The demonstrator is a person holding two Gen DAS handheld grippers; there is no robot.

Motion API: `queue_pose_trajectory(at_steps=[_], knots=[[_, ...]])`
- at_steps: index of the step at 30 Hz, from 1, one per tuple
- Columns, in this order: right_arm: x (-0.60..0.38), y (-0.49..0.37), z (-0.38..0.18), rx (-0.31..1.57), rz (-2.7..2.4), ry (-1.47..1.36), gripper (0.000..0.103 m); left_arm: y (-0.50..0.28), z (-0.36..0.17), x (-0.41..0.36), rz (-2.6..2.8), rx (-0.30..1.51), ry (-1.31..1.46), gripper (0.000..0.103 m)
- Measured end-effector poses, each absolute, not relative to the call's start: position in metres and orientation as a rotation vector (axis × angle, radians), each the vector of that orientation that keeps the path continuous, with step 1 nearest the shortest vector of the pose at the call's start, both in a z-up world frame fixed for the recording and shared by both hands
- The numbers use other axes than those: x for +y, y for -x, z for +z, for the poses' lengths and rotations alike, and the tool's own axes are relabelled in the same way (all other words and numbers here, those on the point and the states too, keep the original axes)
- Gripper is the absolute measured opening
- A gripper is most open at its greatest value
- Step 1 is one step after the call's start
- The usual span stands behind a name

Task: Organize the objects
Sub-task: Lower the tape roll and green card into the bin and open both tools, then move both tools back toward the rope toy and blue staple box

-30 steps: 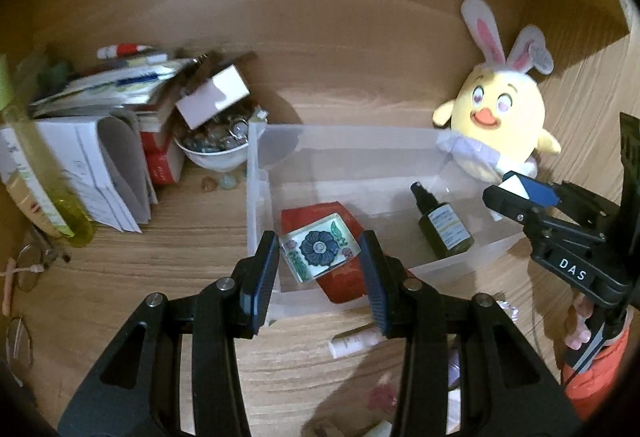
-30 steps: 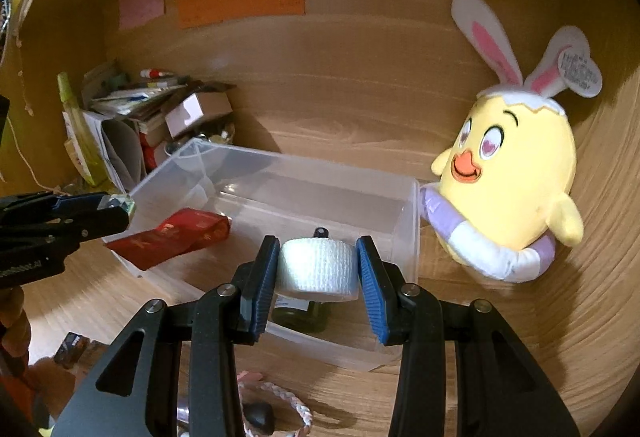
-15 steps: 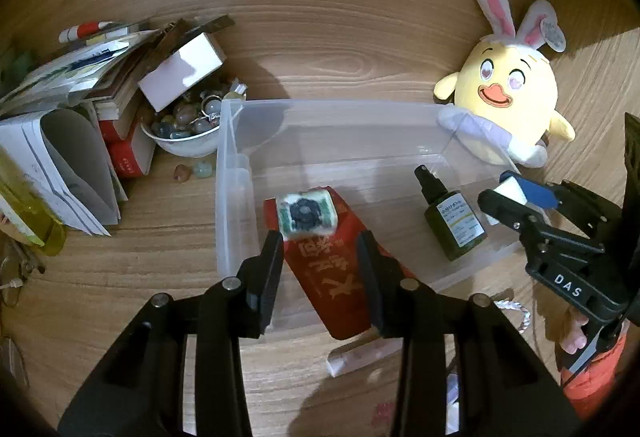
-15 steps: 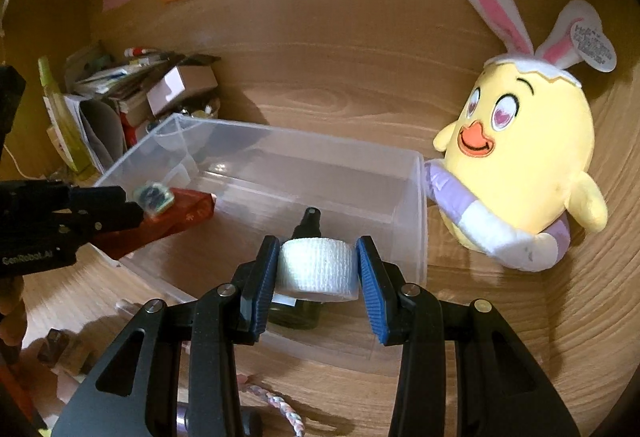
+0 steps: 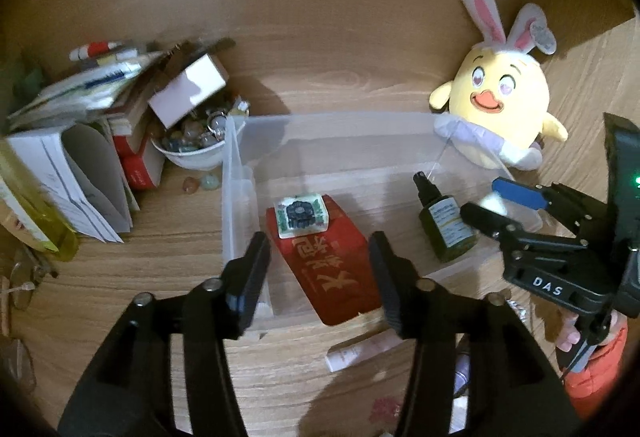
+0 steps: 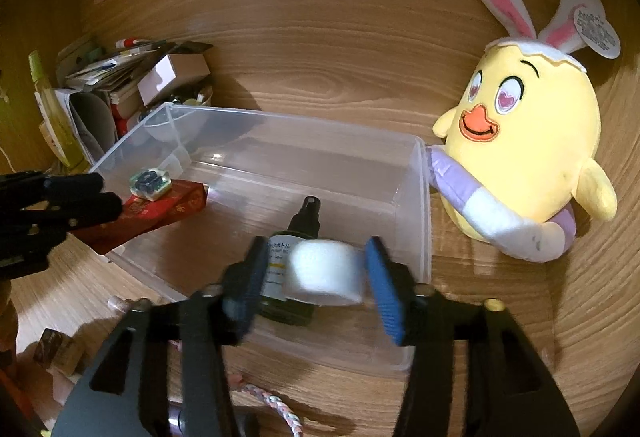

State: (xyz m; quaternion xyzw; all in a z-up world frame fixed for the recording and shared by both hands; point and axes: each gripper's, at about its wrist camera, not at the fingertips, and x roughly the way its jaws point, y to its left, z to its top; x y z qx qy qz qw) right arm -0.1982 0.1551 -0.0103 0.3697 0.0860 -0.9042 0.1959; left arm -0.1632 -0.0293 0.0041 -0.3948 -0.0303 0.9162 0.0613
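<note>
A clear plastic bin (image 5: 236, 173) (image 6: 416, 197) stands on the wooden desk. Inside lie a red packet (image 5: 332, 269) (image 6: 160, 211), a small flower-printed block (image 5: 300, 215) (image 6: 150, 183) resting on it, and a dark green spray bottle (image 5: 444, 225) (image 6: 296, 237). My left gripper (image 5: 318, 269) is open and empty above the bin's near wall. My right gripper (image 6: 316, 269) has its jaws spread over the bin's right end, and a white tape roll (image 6: 324, 273) sits blurred between them, touching at most the right pad.
A yellow bunny-eared plush (image 5: 496, 117) (image 6: 524, 157) sits right of the bin. A bowl of stones (image 5: 192, 145), a white box and stacked books and papers (image 5: 68, 141) crowd the left. A pink tube (image 5: 360, 347) and a braided cord (image 6: 272, 401) lie in front of the bin.
My left gripper opened and the flower block dropped onto the red packet. My right gripper has just opened, and the white roll is slipping free between its jaws.
</note>
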Motion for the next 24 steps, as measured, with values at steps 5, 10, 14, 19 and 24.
queue_pose_trajectory(at_steps=[5,10,14,19,24], knots=[[0.154,0.194,-0.006,0.256,-2.537,-1.014,0.056,0.15,0.017,-0.028,2.803,-0.073,1.14,0.064],[0.15,0.184,0.001,0.286,-2.545,-0.975,0.066,0.135,0.03,-0.028,2.859,-0.03,1.076,0.075],[0.149,0.174,0.011,0.296,-2.554,-0.934,0.079,0.123,0.038,-0.031,2.88,-0.024,1.036,0.082],[0.152,0.16,0.022,0.277,-2.548,-0.898,0.082,0.107,0.045,-0.036,2.897,-0.043,1.004,0.091],[0.157,0.145,0.029,0.256,-2.548,-0.874,0.083,0.093,0.044,-0.043,2.901,-0.07,1.01,0.091]])
